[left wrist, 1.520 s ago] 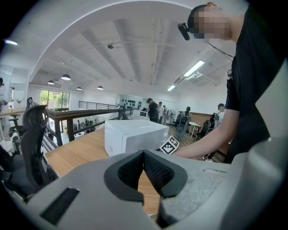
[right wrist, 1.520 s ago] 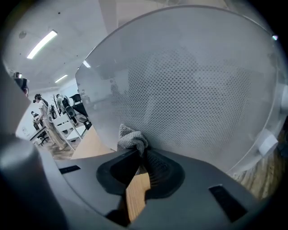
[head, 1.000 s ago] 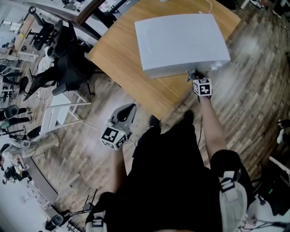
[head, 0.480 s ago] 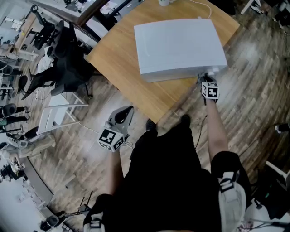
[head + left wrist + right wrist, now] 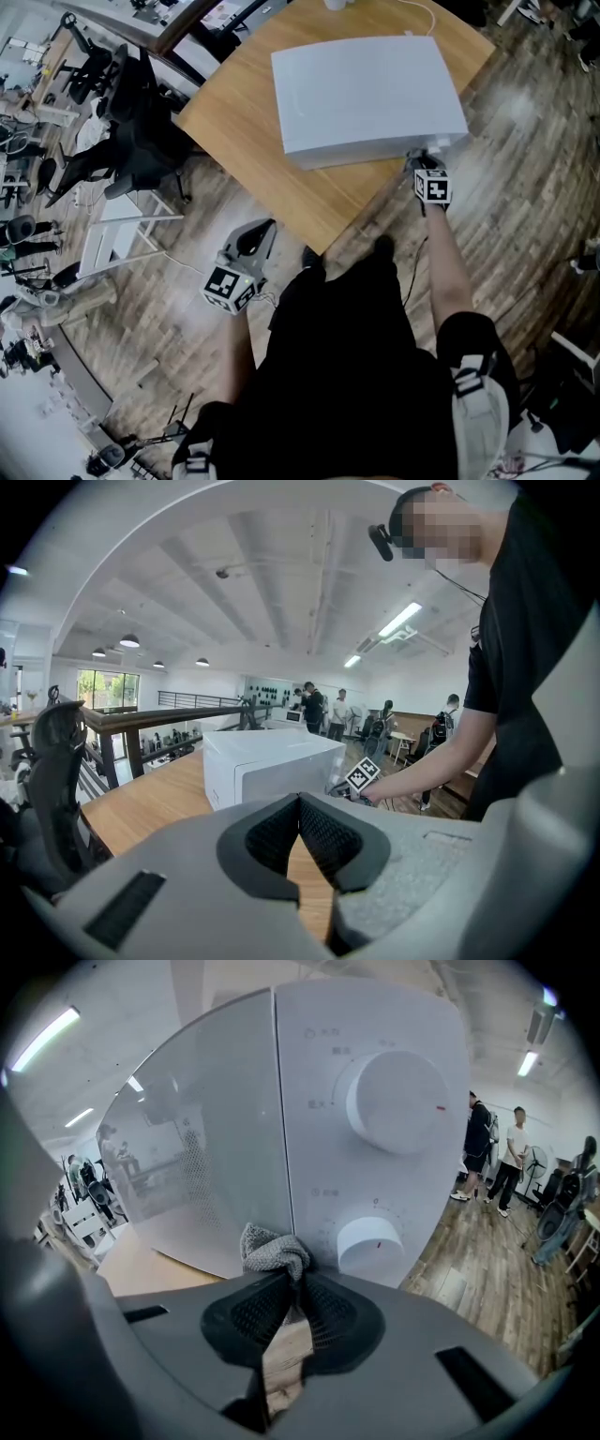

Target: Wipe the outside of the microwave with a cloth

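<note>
A white microwave stands on a wooden table. Its front faces me in the right gripper view, with the glass door and two white dials, the lower one near the jaws. My right gripper is shut on a grey cloth, which presses against the front panel low down, between door and lower dial. From the head view the right gripper is at the microwave's near right corner. My left gripper hangs beside the table, shut and empty; its own view shows the microwave ahead.
A black office chair stands left of the table. A white cable runs off the table's far edge. Wooden floor surrounds the table. Several people stand far off in the room.
My right gripper with the cloth slid right along the microwave's front, from near the middle to the right corner, then held there. The left gripper barely moved.
</note>
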Available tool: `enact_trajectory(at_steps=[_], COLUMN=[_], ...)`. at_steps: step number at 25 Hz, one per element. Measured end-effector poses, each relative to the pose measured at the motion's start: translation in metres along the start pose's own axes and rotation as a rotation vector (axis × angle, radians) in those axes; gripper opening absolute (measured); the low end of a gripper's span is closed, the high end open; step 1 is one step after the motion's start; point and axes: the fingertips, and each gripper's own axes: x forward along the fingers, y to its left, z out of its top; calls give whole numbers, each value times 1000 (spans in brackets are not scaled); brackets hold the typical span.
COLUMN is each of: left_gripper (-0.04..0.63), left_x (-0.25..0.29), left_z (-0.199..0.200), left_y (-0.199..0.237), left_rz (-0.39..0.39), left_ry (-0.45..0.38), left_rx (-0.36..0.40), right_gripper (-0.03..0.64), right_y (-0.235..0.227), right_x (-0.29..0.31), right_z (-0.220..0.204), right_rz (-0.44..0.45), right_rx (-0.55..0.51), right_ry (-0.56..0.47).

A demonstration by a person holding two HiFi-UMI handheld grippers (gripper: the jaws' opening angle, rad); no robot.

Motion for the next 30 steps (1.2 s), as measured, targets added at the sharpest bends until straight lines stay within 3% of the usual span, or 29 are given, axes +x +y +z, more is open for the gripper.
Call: enact_trajectory(at_steps=[7,18,30], left_gripper=[2,2,2], left_x=[0,2,5], left_z=[-10,-17,-15], left_y=[-2,-5,-10], left_rz=[26,85,62], left_ry=[15,11,-7], left_rx=[-25,-57,-54], right_gripper=[38,38,38], right_y=[-1,-4,15], right_x=[14,35,36], right_z=[-19,-34,-36], right_rz=[20,49,49], right_rx=[-6,1,44], right_ry=[60,72,88])
